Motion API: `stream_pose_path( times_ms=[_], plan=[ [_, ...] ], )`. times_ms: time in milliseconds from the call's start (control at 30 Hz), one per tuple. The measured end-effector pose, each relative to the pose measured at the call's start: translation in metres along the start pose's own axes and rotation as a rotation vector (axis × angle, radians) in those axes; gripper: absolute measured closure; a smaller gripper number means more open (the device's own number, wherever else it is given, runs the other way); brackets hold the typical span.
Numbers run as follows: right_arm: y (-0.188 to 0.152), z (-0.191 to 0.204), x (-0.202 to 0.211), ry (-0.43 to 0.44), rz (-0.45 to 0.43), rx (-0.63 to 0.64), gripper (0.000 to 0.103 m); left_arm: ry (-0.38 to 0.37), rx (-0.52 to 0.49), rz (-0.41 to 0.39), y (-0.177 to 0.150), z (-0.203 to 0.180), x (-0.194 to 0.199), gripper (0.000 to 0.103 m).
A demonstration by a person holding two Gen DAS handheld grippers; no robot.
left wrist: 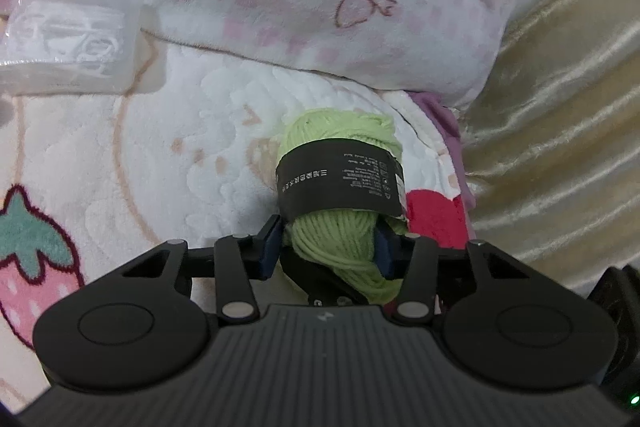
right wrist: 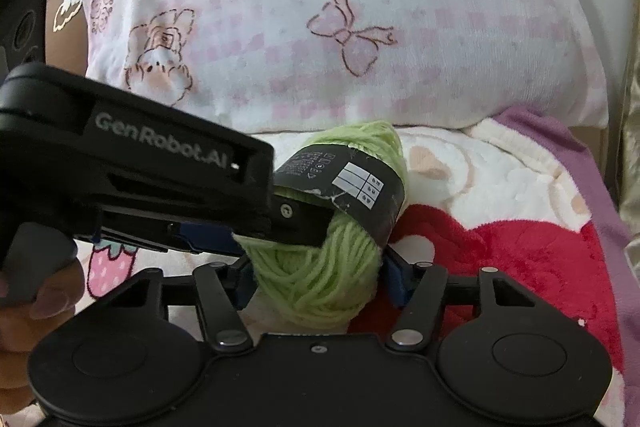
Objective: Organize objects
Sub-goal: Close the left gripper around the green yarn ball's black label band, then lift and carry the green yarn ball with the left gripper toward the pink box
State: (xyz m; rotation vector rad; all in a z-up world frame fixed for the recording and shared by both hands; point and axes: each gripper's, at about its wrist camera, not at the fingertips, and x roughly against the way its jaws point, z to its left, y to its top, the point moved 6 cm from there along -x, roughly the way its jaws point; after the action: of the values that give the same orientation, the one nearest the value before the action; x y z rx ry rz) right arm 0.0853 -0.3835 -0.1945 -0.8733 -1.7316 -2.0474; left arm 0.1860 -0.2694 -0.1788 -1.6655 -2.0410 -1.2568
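Observation:
A light green yarn skein (left wrist: pixel 340 163) with a black paper band sits between both grippers over a fleece blanket. My left gripper (left wrist: pixel 328 247) is shut on the skein's near end, its blue pads pressing the yarn on both sides. In the right wrist view the same skein (right wrist: pixel 332 267) is clamped between my right gripper (right wrist: pixel 316 277), whose blue pads touch it left and right. The left gripper's body (right wrist: pixel 160 179) comes in from the left and holds the skein from the side.
A pink-and-white checked pillow (right wrist: pixel 340 27) lies just behind the skein. A clear plastic box (left wrist: pixel 68 43) sits on the blanket (left wrist: pixel 160 147) at the far left. A shiny beige fabric (left wrist: pixel 560 107) hangs to the right. A hand (right wrist: pixel 40 299) grips the left handle.

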Motion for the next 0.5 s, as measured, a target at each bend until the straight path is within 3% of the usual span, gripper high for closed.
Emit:
stream_pose_path(
  times_ms=[333, 500],
  plan=[
    [-0.001, 0.014, 0.018, 0.017, 0.009, 0.009, 0.040, 0.025, -0.021, -0.022, -0.012, -0.008, 0.022, 0.059],
    [0.004, 0.024, 0.022, 0.078, 0.059, 0.003, 0.040, 0.068, -0.029, -0.008, -0.016, -0.009, 0.037, 0.058]
  ],
)
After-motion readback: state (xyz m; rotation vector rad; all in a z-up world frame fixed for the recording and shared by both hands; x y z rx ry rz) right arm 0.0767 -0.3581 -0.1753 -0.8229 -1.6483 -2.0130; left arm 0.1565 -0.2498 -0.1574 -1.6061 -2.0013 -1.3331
